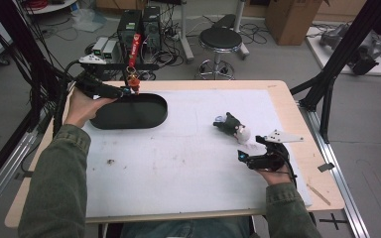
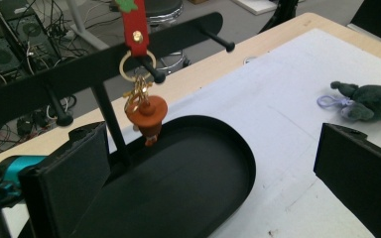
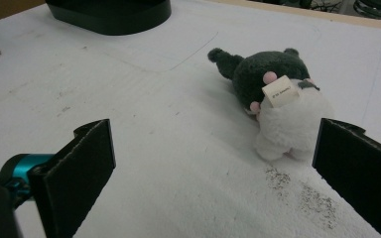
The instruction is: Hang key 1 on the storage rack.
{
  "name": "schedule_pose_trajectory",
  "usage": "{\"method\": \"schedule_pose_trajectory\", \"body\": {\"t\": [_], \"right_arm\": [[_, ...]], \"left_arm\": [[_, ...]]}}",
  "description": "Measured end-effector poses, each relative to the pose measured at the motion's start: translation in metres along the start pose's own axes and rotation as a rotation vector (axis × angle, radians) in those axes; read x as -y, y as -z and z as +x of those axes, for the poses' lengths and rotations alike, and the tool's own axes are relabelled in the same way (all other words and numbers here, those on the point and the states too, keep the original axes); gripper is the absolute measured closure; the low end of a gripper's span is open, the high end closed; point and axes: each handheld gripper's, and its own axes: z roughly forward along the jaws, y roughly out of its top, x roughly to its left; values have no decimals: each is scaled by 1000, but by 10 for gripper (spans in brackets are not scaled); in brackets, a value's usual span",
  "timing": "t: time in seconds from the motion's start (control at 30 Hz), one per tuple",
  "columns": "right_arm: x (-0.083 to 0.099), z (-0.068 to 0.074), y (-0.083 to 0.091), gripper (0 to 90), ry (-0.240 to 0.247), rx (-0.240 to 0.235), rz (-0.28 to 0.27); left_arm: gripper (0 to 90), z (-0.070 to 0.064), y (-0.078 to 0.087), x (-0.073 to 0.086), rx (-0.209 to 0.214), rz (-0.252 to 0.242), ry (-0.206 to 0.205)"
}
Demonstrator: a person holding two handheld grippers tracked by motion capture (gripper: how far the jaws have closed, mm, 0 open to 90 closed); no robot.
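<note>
- A small orange figure charm [image 2: 148,117] hung by gold rings from a red strap [image 2: 133,25] looped over a peg of the black rack [image 2: 79,72], in the upper left of the left gripper view; it dangled just above the far rim of the black oval tray [image 2: 188,183].
- In the high view the tray [image 1: 129,113] sat at the upper left of the white mat [image 1: 188,148], with the charm [image 1: 133,82] at its back edge.
- Your left gripper [image 1: 124,91] was at the tray's left end, just beside the charm; its jaws stood wide apart with nothing between them.
- A dark grey and white plush toy [image 1: 233,127] lay on its side right of the mat's centre, well apart from the tray; in the left gripper view a lilac loop [image 2: 332,102] showed at its end.
- Your right gripper [image 1: 243,157] rested low on the mat just below the plush [image 3: 278,94], jaws spread wide and empty, the toy lying ahead near the right jaw.
- A black stool [image 1: 220,39] and computer towers [image 1: 139,27] stood on the floor beyond the table's top edge.
</note>
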Motion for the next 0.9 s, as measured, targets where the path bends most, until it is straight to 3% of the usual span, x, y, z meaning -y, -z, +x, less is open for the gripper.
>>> {"method": "schedule_pose_trajectory", "body": {"t": [0.43, 0.73, 0.9], "right_arm": [[0, -1, 1, 21, 3, 1, -4], [0, 0, 1, 21, 3, 1, -4], [0, 0, 1, 22, 7, 5, -3]], "left_arm": [[17, -17, 11, 19, 7, 16, -48], [17, -25, 16, 42, 7, 15, -50], [17, -26, 15, 61, 23, 45, -31]]}}
